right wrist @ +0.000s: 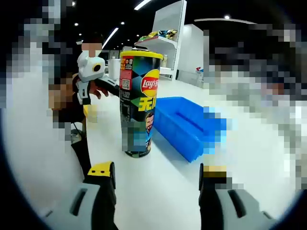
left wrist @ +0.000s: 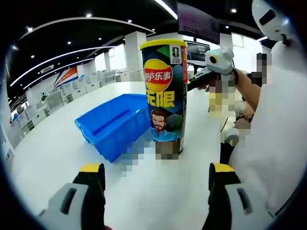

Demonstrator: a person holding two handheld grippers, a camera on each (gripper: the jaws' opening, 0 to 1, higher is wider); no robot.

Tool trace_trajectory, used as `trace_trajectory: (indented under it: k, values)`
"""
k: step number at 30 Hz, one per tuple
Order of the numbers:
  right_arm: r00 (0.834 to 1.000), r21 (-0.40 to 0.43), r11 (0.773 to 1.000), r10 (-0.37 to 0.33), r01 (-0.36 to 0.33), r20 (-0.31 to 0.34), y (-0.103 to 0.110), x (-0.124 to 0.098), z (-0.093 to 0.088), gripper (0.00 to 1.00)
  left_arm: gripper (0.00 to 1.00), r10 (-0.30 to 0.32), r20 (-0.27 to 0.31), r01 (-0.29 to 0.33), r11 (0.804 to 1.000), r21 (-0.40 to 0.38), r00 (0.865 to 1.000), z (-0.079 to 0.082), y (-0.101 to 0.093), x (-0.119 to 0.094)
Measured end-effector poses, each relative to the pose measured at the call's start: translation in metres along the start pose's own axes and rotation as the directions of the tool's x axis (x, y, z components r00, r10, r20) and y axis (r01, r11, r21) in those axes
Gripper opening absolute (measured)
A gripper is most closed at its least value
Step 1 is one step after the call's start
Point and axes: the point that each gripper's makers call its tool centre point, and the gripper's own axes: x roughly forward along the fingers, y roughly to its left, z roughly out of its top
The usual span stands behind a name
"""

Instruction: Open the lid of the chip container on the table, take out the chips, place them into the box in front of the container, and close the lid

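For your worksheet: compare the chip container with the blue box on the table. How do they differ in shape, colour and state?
The chip container is a tall upright cylinder; the blue box is low, wide and rectangular. The container is dark with printed graphics and a yellow lid rim; the box is plain blue. The container is closed by its lid; the box is open-topped, with no chips seen inside. Both rest on the white table, side by side.

A white table [left wrist: 57, 143] carries an upright Lay's chip container [left wrist: 164, 96], lid on, beside a blue box [left wrist: 112, 123].

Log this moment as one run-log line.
chip container: upright, lid on | blue box: beside it | left gripper: open | right gripper: open
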Motion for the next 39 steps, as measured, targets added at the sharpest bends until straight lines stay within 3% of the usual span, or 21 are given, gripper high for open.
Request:
trace_trajectory:
  k: [5,14,27,32,35,39]
  values:
    - [1.0,0.008,1.0,-0.005,0.005,0.002,-0.002,-0.001,-0.001,0.71,0.89,-0.019,-0.01,0.019,1.0,0.013,1.0,-0.001,-0.004,0.002]
    - [1.0,0.015,1.0,0.0,0.0,0.007,-0.001,-0.003,-0.001,0.71,0.89,-0.019,0.04,0.016,0.997,0.078,0.999,0.009,-0.005,-0.004]
    - [0.999,-0.01,1.0,0.023,-0.023,0.032,0.003,-0.002,0.006,0.71,0.89,-0.039,0.091,0.033,0.997,0.069,0.995,0.01,-0.001,-0.001]
    - [0.998,-0.015,1.0,0.027,-0.026,0.054,0.003,-0.002,0.01,0.73,0.9,-0.067,0.115,0.058,0.995,0.08,0.991,0.01,-0.002,0.004]
    - [0.999,-0.008,1.0,0.025,-0.025,0.041,0.002,0.0,0.008,0.72,0.9,-0.096,0.147,0.084,0.993,0.081,0.985,0.012,-0.004,0.008]
    - [0.999,-0.006,1.0,0.026,-0.026,0.028,0.002,0.0,0.006,0.72,0.91,-0.112,0.146,0.1,0.991,0.085,0.983,0.012,-0.003,0.013]
